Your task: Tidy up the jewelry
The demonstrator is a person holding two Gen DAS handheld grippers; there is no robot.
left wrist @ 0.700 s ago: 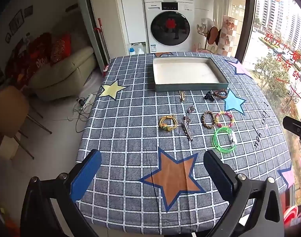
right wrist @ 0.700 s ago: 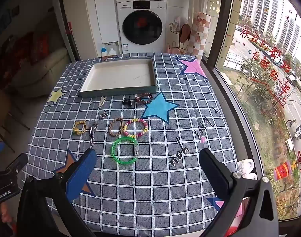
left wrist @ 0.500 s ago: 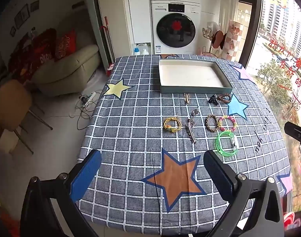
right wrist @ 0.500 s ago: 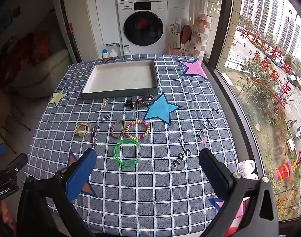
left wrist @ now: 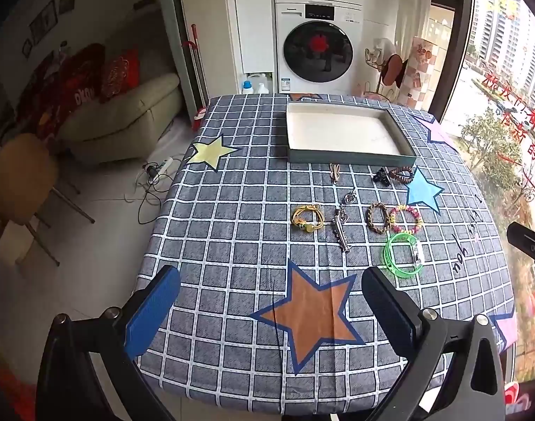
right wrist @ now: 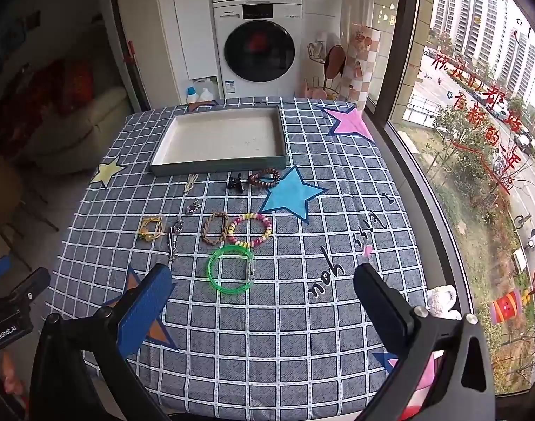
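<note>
I have both the left hand-held gripper (left wrist: 271,301) and the right hand-held gripper (right wrist: 263,298) spread wide with nothing between the jaws, hanging above the near edge of the counter (right wrist: 337,182). The jewelry lies loose in front of the empty tray (right wrist: 218,166), the green bangle (right wrist: 231,269) nearest my right side. I'd start there, I think: straddle one side of its rim, close gently, then lift it over the tray wall.

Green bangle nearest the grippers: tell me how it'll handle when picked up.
The green bangle keeps a clean round hoop lying flat, so it is probably stiff. It looks like thin, glossy, see-through plastic: likely light and a bit slippery. On edge it could roll.
</note>
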